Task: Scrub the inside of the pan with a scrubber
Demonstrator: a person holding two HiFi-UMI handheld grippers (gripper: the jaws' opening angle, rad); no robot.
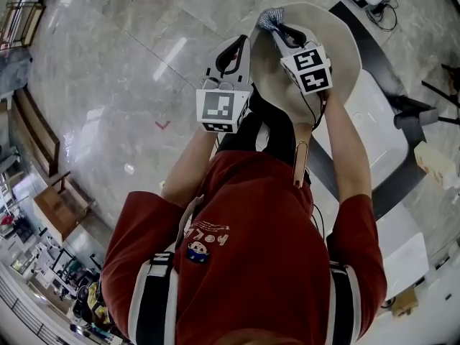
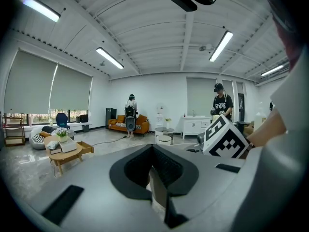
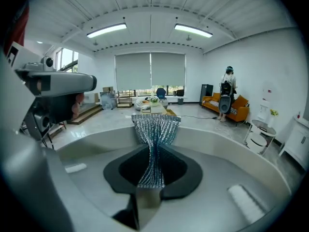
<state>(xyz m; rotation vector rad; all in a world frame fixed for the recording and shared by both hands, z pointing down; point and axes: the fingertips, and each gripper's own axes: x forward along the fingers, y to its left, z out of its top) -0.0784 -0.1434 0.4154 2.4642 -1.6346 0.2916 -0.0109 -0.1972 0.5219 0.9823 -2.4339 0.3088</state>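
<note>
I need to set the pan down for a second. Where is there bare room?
The white tabletop under the pan is bare between the pan and the dark object at its right. The floor left of the left gripper is open too. Crowded: the cables beyond the pan.

head view: pan (image 1: 345,49) half covered by both marker cubes, its handle (image 1: 300,162) partly under the right forearm. scrubber (image 1: 271,20) shows only a frayed tip past the right hand-held gripper (image 1: 279,30). left hand-held gripper (image 1: 236,49) fingertips lost against the pan rim. left gripper view: thin slab clamped between jaws, blurred close-up, looks like the pan's wall edge-on. white bench (image 1: 381,106) mostly hidden under pan and arm, cut off at the frame's right edge.
</note>
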